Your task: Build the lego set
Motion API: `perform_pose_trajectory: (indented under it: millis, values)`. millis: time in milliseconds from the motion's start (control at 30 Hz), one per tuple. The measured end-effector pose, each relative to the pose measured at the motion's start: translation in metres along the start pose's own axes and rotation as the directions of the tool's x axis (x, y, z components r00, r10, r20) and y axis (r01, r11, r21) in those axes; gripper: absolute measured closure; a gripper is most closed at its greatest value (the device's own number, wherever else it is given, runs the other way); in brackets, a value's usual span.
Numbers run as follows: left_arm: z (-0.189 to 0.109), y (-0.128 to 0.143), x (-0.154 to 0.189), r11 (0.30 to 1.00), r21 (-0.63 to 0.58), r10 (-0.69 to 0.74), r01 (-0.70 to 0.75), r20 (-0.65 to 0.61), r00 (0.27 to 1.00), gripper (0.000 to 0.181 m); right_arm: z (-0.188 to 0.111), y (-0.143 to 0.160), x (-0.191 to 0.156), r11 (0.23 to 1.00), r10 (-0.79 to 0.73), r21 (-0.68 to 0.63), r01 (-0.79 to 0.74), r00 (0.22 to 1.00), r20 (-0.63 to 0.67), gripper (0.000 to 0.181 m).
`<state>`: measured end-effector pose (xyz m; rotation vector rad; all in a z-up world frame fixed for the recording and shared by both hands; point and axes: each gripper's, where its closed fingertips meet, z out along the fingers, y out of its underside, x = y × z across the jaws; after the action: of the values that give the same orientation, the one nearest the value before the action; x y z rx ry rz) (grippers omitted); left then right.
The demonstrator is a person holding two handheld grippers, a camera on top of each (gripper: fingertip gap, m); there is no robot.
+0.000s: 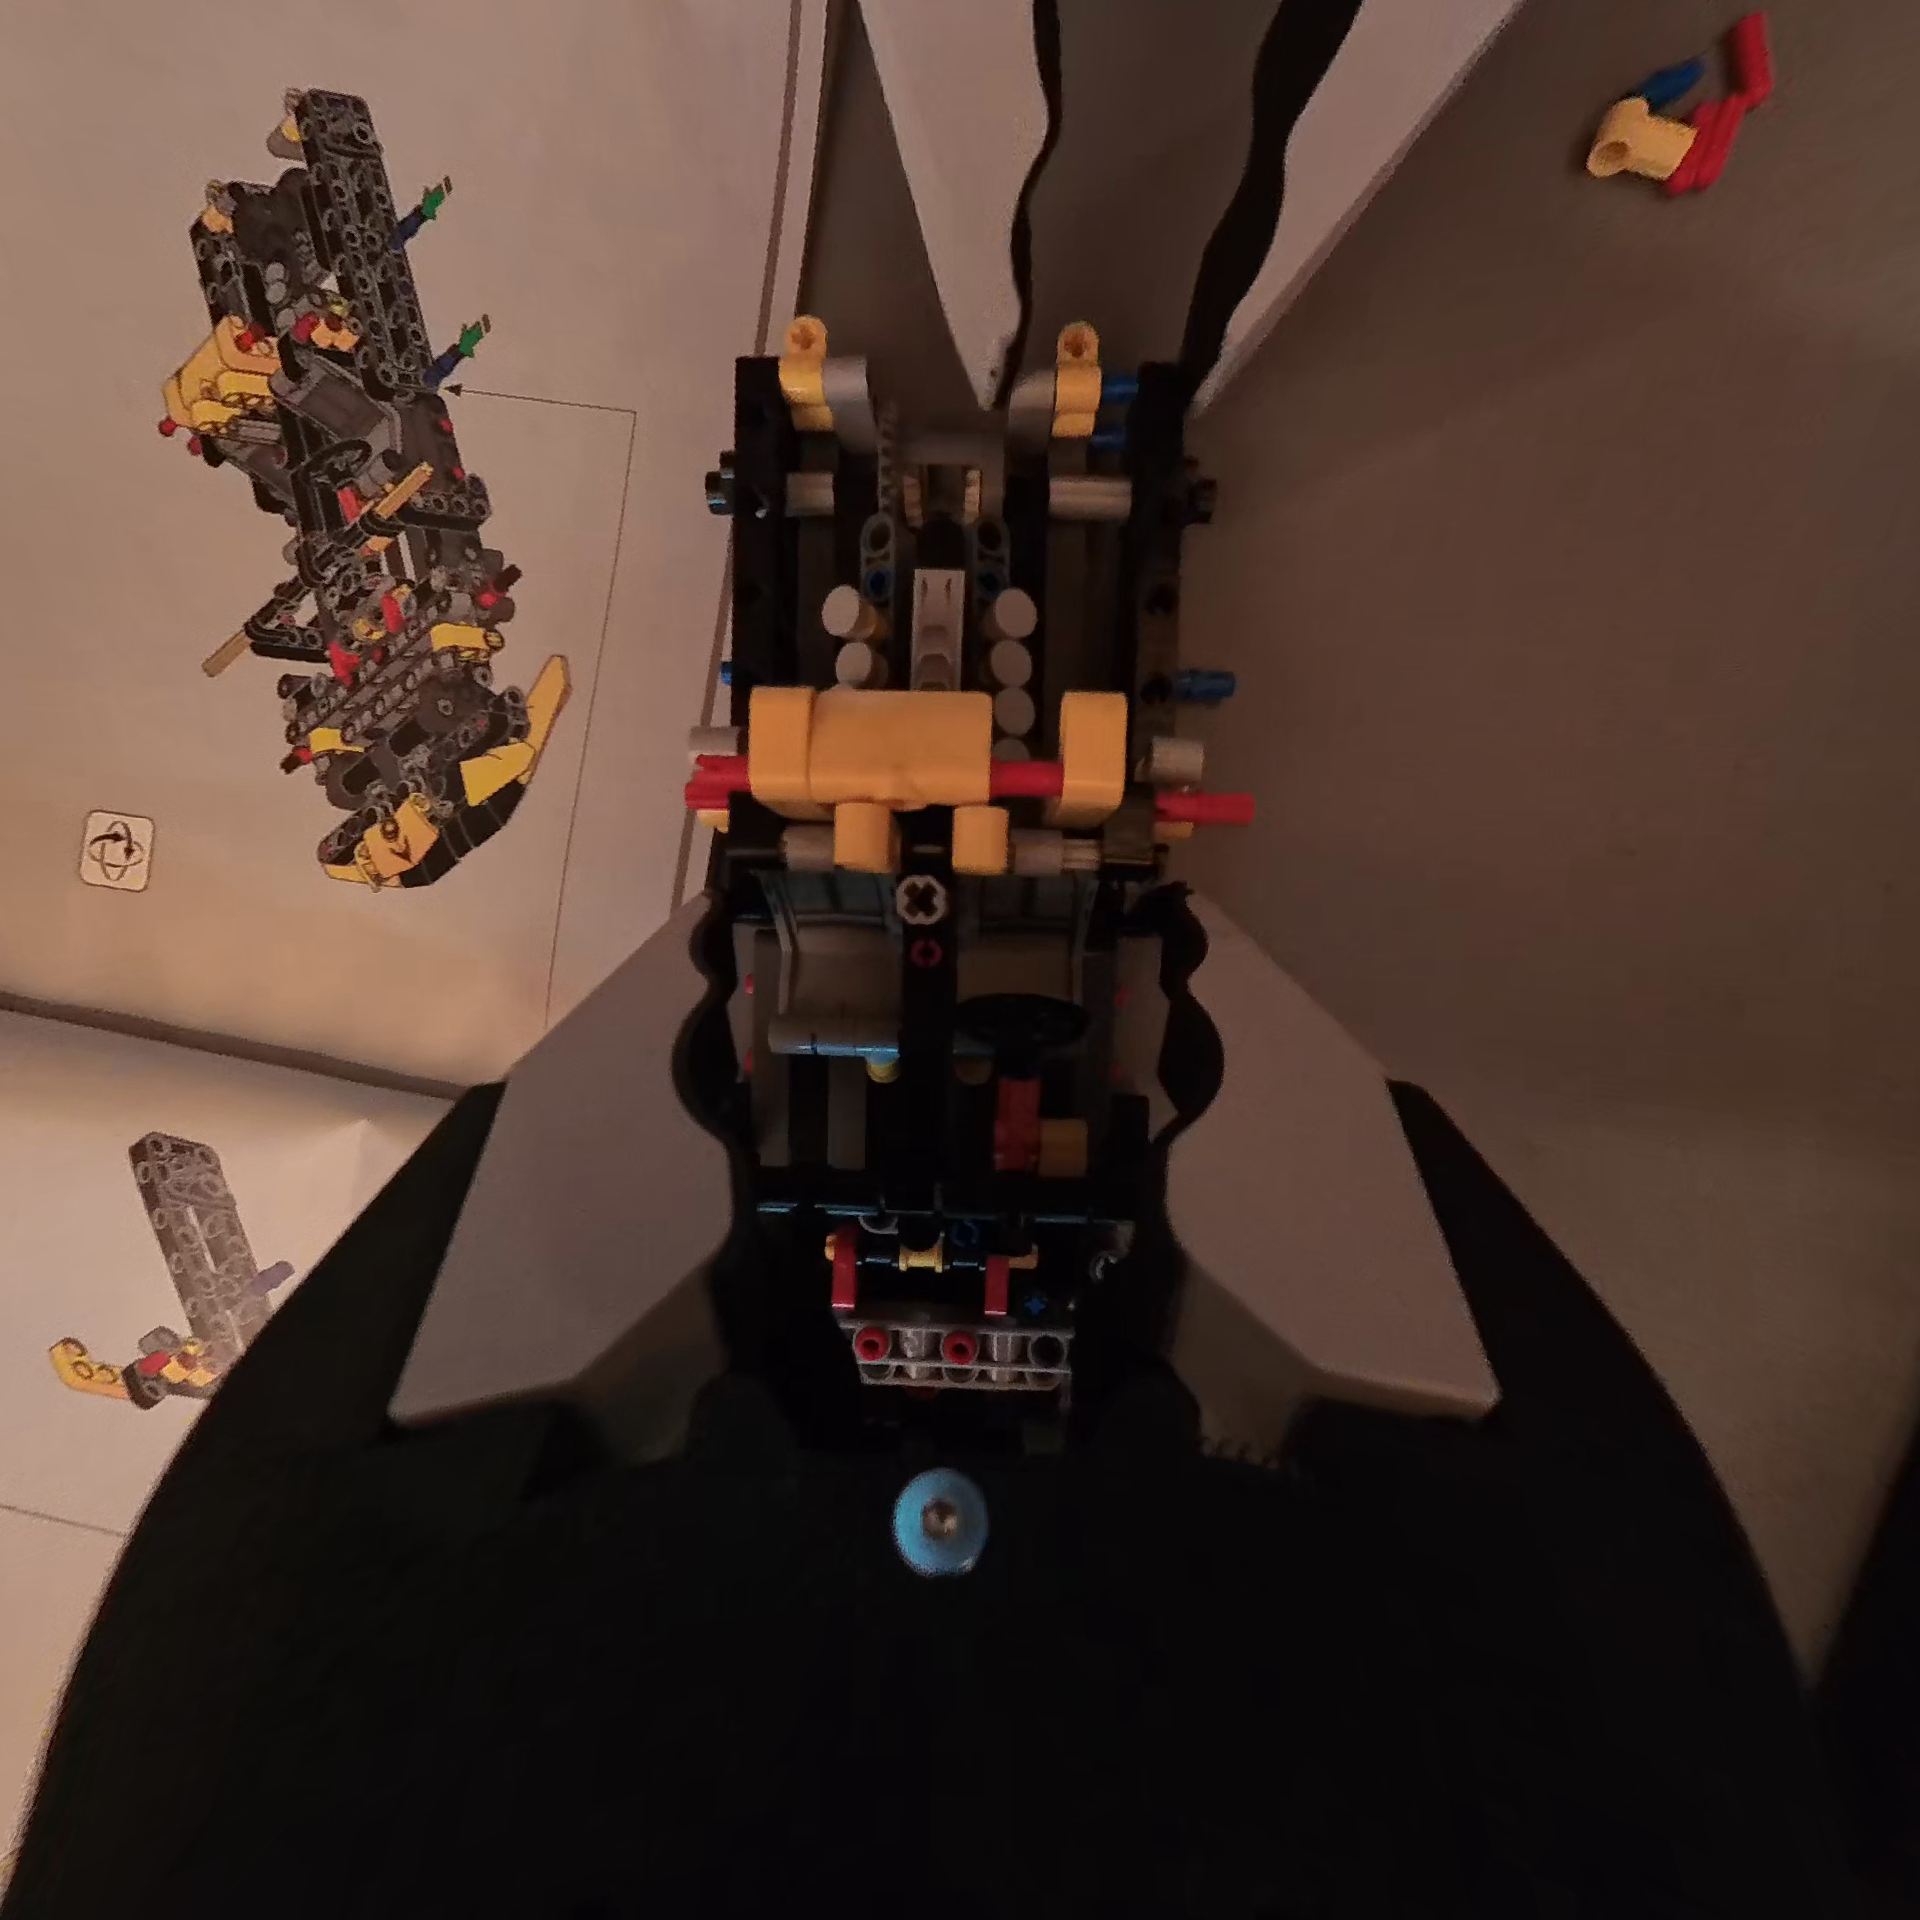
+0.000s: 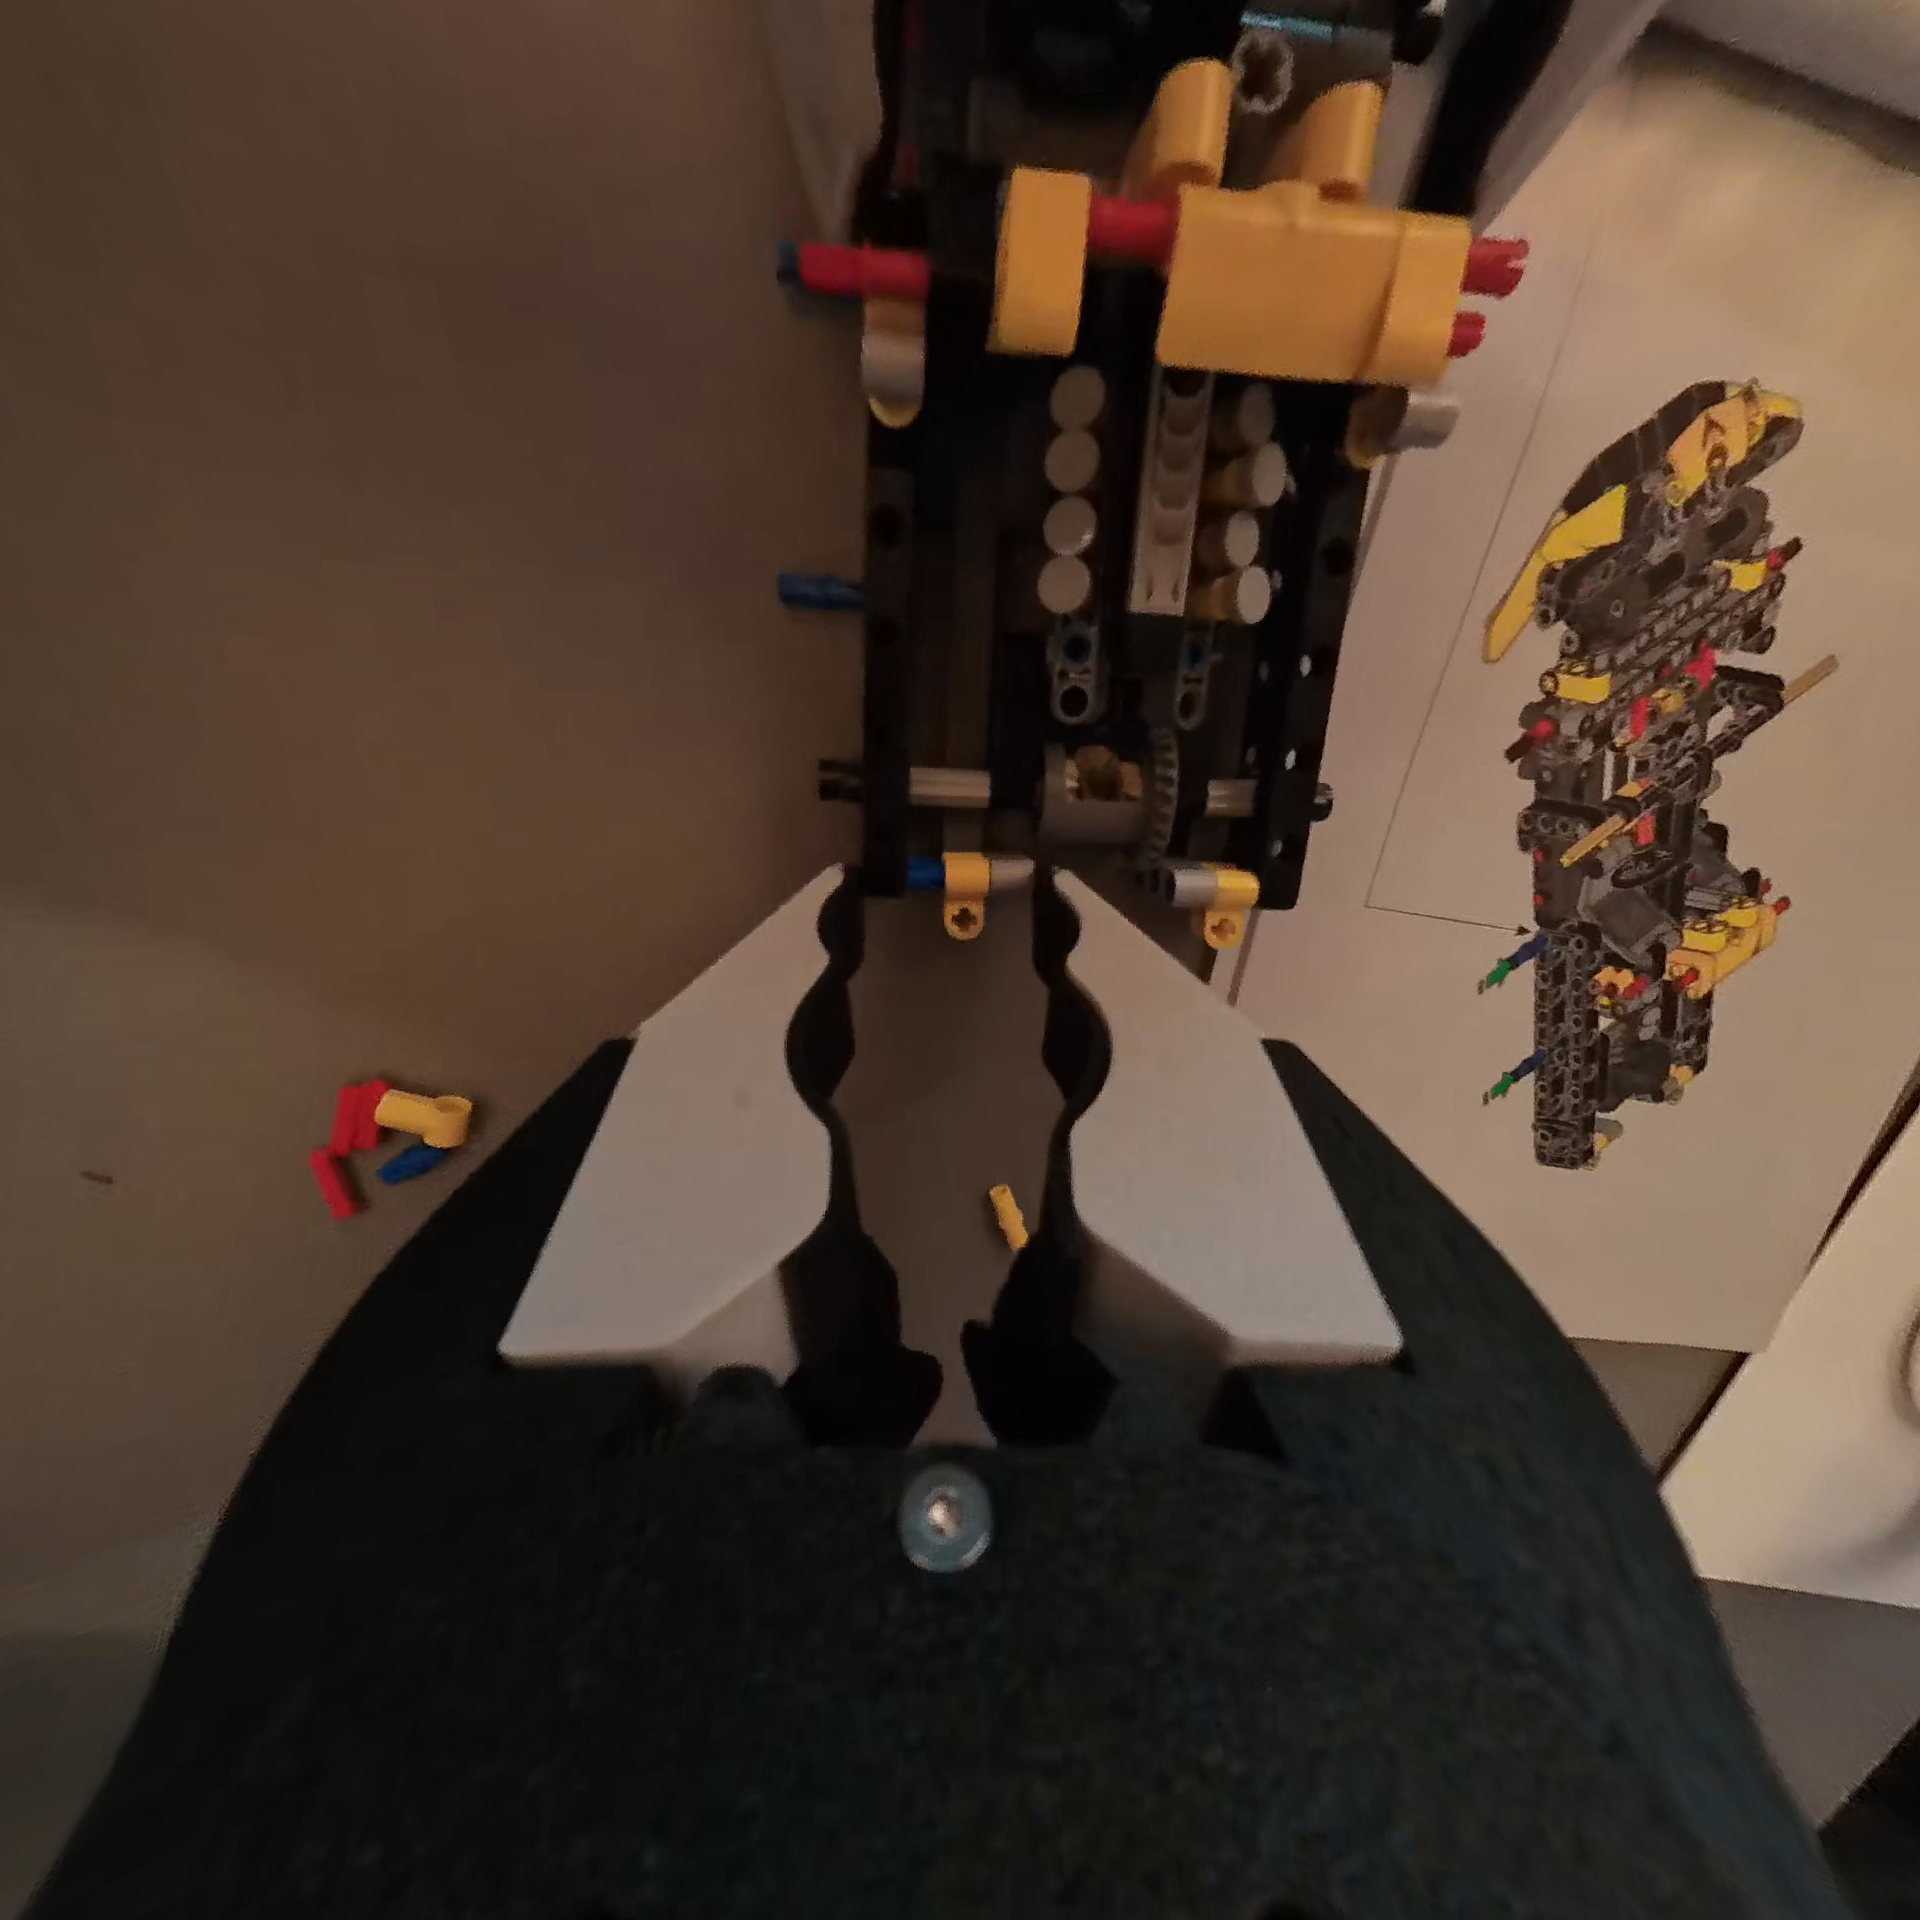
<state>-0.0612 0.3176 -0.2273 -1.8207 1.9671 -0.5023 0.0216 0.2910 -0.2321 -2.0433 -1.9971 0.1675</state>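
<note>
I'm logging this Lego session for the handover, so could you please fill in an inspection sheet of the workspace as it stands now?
Surface: plain beige tabletop, dimly lit.
Job's things: half-built black and yellow Lego model; open instruction booklet beside it.
Clutter: small pile of loose red, blue and yellow pieces on the table; one small yellow pin lying between the right gripper's fingers.
Grippers: left gripper shut on the model's near end; right gripper open, its tips at the model's far end, gripping nothing.
Cables: nothing seen.
Surroundings: a pale object at the right edge of the right wrist view, too blurred to identify.
</note>
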Motion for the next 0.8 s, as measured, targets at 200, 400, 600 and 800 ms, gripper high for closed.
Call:
perform_pose_trajectory:
  millis: [200, 400, 600, 800]
  values:
    - [0.0002, -0.0001, 0.0011, 1.000, -0.003, 0.012, -0.012, 0.002, 1.000, 0.098, 0.0003, 0.0002, -0.0020, 0.999, 0.017, -0.041, -0.015, 0.999, 0.042, 0.150]
    - [0.0004, -0.0002, 0.0008, 1.000, -0.008, 0.007, -0.007, 0.007, 1.000, 0.098, 0.0003, 0.0009, -0.0020, 0.998, 0.034, -0.045, -0.032, 0.998, 0.052, 0.150]
    - [0.0001, -0.0002, 0.0000, 1.000, -0.004, -0.004, 0.004, -0.004, 1.000, 0.100, -0.0001, 0.0010, -0.0023, 1.000, -0.012, 0.000, 0.012, 1.000, 0.021, 0.151]
    - [0.0001, -0.0002, 0.0001, 1.000, -0.001, -0.004, 0.004, -0.001, 1.000, 0.100, 0.0002, -0.0003, -0.0016, 0.991, 0.098, 0.090, -0.100, 0.995, 0.035, 0.151]
